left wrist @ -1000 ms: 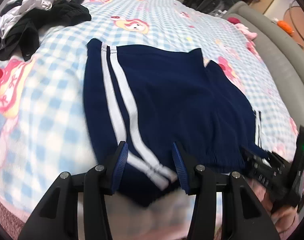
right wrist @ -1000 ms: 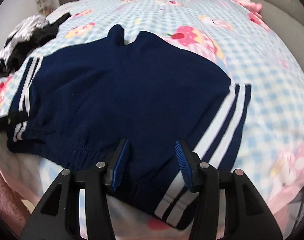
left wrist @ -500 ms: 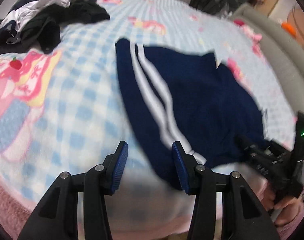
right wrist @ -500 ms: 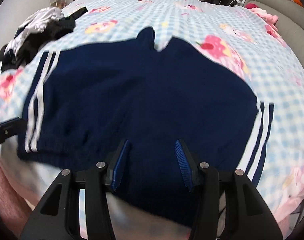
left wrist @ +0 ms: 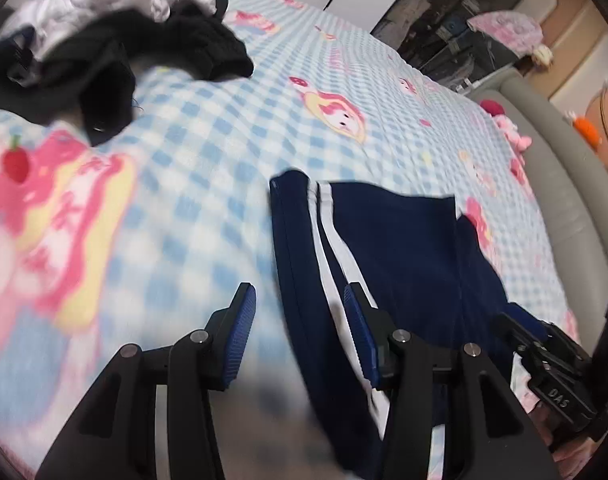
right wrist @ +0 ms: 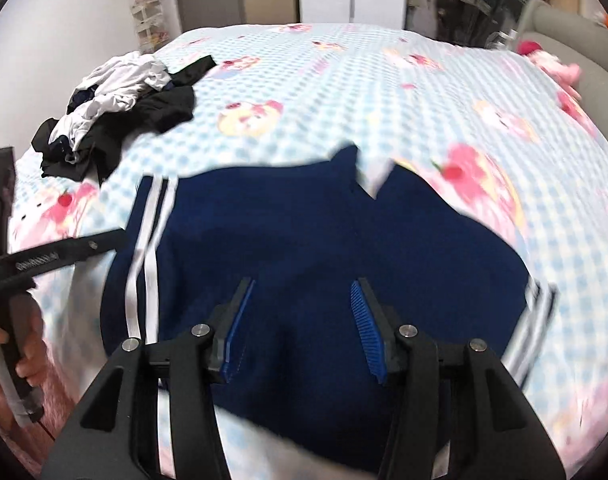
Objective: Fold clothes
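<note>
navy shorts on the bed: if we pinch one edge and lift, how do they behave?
Likely floppy: the shorts lie flat and follow the bedspread, so a lifted edge should drape. Probably light, being thin. The gathered waistband may give better grip.

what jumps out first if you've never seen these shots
The navy shorts with white side stripes, spread flat on the blue checked cartoon blanket, dominate the near middle. A heap of black and white clothes sits at the far left. Both the left claw and right claw are open and empty.
</note>
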`<move>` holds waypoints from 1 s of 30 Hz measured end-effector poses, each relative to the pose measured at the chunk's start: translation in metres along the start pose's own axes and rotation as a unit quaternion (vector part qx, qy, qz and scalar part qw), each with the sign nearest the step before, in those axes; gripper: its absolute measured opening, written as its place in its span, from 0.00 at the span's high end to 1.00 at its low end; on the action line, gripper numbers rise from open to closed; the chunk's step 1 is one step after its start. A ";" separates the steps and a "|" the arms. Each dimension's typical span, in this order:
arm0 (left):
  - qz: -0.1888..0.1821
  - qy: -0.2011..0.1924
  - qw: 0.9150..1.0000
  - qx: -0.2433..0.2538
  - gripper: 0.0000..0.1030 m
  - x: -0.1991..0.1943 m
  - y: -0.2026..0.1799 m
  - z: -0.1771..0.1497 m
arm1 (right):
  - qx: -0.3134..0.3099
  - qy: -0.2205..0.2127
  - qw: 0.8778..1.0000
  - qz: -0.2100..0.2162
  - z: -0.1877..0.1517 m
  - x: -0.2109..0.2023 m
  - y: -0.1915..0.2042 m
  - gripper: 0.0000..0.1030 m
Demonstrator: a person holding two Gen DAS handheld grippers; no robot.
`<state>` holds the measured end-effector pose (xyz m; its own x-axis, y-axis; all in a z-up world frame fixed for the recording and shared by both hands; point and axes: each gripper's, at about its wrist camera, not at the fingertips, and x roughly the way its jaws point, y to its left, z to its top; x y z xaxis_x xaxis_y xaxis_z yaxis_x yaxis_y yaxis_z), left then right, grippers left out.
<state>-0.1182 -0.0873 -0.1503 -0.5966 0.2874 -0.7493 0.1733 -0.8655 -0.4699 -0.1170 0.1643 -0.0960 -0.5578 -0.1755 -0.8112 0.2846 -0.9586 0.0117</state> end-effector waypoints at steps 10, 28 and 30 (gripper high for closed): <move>-0.009 0.015 1.000 -0.001 0.55 0.033 0.011 0.030 | 0.024 0.053 0.998 0.004 0.027 0.083 0.009 0.52; 0.057 -0.040 0.997 0.022 0.90 0.016 0.008 0.056 | -0.006 0.044 0.999 0.024 0.041 0.096 0.016 0.51; 0.058 -0.020 0.998 0.027 0.90 0.022 0.012 0.057 | -0.001 0.039 0.999 0.014 0.045 0.097 0.014 0.51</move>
<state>-0.1744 -0.1150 -0.1463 -0.6057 0.1687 -0.7776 0.2008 -0.9132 -0.3545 -0.2027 0.1238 -0.1483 -0.4879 -0.1844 -0.8532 0.3016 -0.9528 0.0334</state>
